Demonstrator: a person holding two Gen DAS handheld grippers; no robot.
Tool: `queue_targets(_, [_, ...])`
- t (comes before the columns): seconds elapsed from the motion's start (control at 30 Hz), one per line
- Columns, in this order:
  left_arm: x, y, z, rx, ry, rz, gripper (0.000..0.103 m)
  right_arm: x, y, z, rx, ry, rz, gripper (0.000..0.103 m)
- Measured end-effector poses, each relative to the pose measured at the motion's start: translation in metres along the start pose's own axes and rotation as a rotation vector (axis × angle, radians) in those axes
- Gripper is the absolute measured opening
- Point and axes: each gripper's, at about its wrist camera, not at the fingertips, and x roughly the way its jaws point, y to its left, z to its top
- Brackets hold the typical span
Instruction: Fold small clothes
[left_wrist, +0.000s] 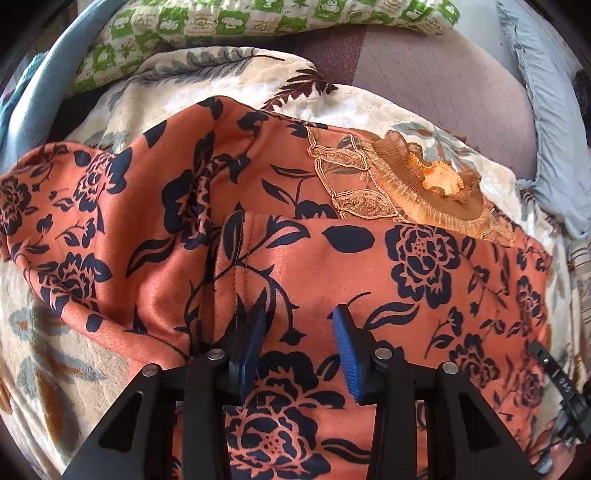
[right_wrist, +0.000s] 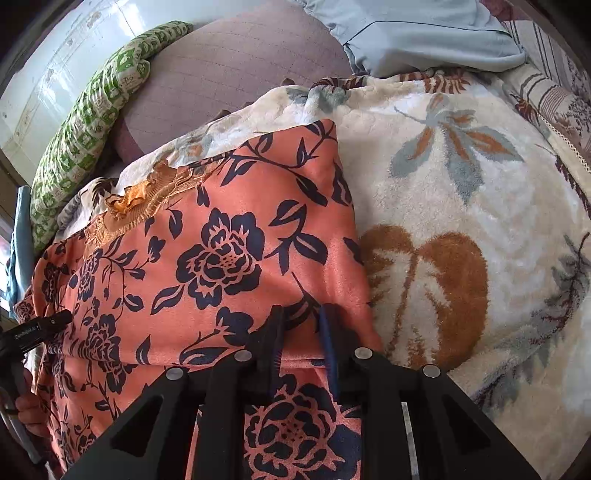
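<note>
Left gripper (left_wrist: 299, 321): nearest to its camera; the blue pads (left_wrist: 347, 354) stand well apart above the cloth and pinch nothing; I judge they are so because the fold under them is already laid and needs no more holding

Right gripper (right_wrist: 301, 323): the fingers are only narrowly apart, with a small ridge of cloth between them near the garment's right edge; whether the pads press on this ridge I cannot tell, a thin gap seems to show; probably it is placed there to keep this edge from sliding on the soft blanket

Orange floral garment (left_wrist: 369, 266): the thing of the task; it lies on the blanket, directly under both grippers; one panel is turned over the body, its stitched hem (left_wrist: 236, 258) running away from the left fingers; the left part is bunched and rumpled, so the folding looks to me only partly done

Ruffled collar (left_wrist: 436, 184): at the far end, uncovered, with lace trim (left_wrist: 347, 177) beside it; the folded panel stops just before it

Cream leaf blanket (right_wrist: 461, 192): serves as folding surface; thick and yielding, so cloth sinks and wrinkles easily

Green checked pillow (left_wrist: 258, 18): well apart, at the far side; not involved

Grey-blue cloth (right_wrist: 424, 37): behind the blanket; it is maybe another piece waiting, I cannot say

Risk: the bunched left side may drag the laid panel if pulled carelessly
</note>
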Motion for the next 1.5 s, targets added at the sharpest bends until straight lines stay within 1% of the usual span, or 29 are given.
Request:
queue_targets(0.03, [-0.009,0.01,0.002,-0.035,-0.001,-0.043,0.038,-0.004,0.004,0.001,0.003,0.002,-0.007,0.025])
queue_targets(0.1, [-0.032,0.037,0.004,-0.11,-0.041,-0.1,0.038,-0.014,0.019,0.002,-0.014,-0.003,0.011,0.026])
queue_targets(0.17, [-0.057,0.074,0.008,-0.192,-0.085,-0.144,0.038,-0.024,0.047,0.001,-0.071,-0.019,0.012,0.026])
queue_targets(0.23, [-0.081,0.122,0.009,-0.308,-0.116,-0.191,0.041,-0.031,0.084,0.001,-0.147,-0.027,0.02,0.026])
queue_targets(0.3, [-0.101,0.18,0.007,-0.456,-0.148,-0.23,0.045,-0.039,0.13,0.0,-0.238,-0.031,0.048,0.028])
queue_targets(0.33, [-0.105,0.209,0.005,-0.53,-0.163,-0.248,0.045,-0.042,0.156,-0.002,-0.287,-0.034,0.065,0.03])
queue_targets(0.43, [-0.109,0.295,-0.013,-0.758,-0.179,-0.3,0.045,-0.05,0.241,-0.009,-0.441,-0.038,0.12,0.037])
queue_targets(0.5, [-0.107,0.348,-0.022,-0.892,-0.172,-0.324,0.045,-0.053,0.298,-0.017,-0.546,-0.034,0.168,0.038])
queue_targets(0.53, [-0.105,0.37,-0.025,-0.943,-0.172,-0.332,0.045,-0.052,0.326,-0.022,-0.593,-0.029,0.19,0.038])
queue_targets(0.6, [-0.105,0.406,-0.028,-0.999,-0.179,-0.337,0.045,-0.05,0.378,-0.034,-0.664,-0.016,0.238,0.039])
queue_targets(0.7, [-0.103,0.432,-0.021,-0.988,-0.177,-0.335,0.045,-0.035,0.445,-0.052,-0.742,0.008,0.292,0.042])
queue_targets(0.77, [-0.104,0.439,-0.014,-0.95,-0.182,-0.339,0.045,-0.02,0.485,-0.067,-0.792,0.021,0.297,0.042])
queue_targets(0.83, [-0.104,0.444,-0.005,-0.907,-0.186,-0.328,0.046,-0.005,0.518,-0.079,-0.838,0.03,0.29,0.042])
queue_targets(0.93, [-0.097,0.449,0.006,-0.861,-0.181,-0.321,0.048,0.013,0.552,-0.092,-0.878,0.034,0.288,0.042])
queue_targets(1.0, [-0.091,0.45,0.009,-0.845,-0.173,-0.356,0.048,0.024,0.568,-0.097,-0.885,0.042,0.285,0.042])
queue_targets(1.07, [-0.084,0.451,0.014,-0.827,-0.184,-0.384,0.049,0.033,0.578,-0.101,-0.896,0.04,0.276,0.042])
queue_targets(1.13, [-0.076,0.449,0.02,-0.805,-0.202,-0.366,0.052,0.041,0.587,-0.103,-0.916,0.033,0.248,0.042])
queue_targets(1.17, [-0.072,0.448,0.023,-0.798,-0.204,-0.339,0.052,0.044,0.59,-0.104,-0.926,0.015,0.219,0.041])
queue_targets(1.2, [-0.069,0.45,0.026,-0.799,-0.204,-0.318,0.05,0.048,0.592,-0.105,-0.932,0.0,0.198,0.04])
queue_targets(1.23, [-0.066,0.45,0.029,-0.796,-0.202,-0.311,0.045,0.05,0.593,-0.104,-0.932,-0.004,0.191,0.037])
queue_targets(1.27, [-0.063,0.445,0.033,-0.785,-0.198,-0.303,0.033,0.052,0.594,-0.102,-0.926,-0.009,0.189,0.024])
queue_targets(1.3, [-0.061,0.444,0.035,-0.769,-0.19,-0.308,0.008,0.053,0.593,-0.099,-0.918,-0.007,0.195,0.013])
queue_targets(1.33, [-0.059,0.438,0.039,-0.758,-0.183,-0.309,0.007,0.052,0.591,-0.095,-0.905,-0.001,0.204,0.005])
queue_targets(1.43, [-0.075,0.427,0.039,-0.734,-0.228,-0.29,0.007,0.036,0.581,-0.085,-0.851,-0.035,0.254,0.005])
queue_targets(1.5, [-0.094,0.421,0.036,-0.731,-0.264,-0.32,0.007,0.02,0.569,-0.077,-0.805,-0.058,0.294,0.005])
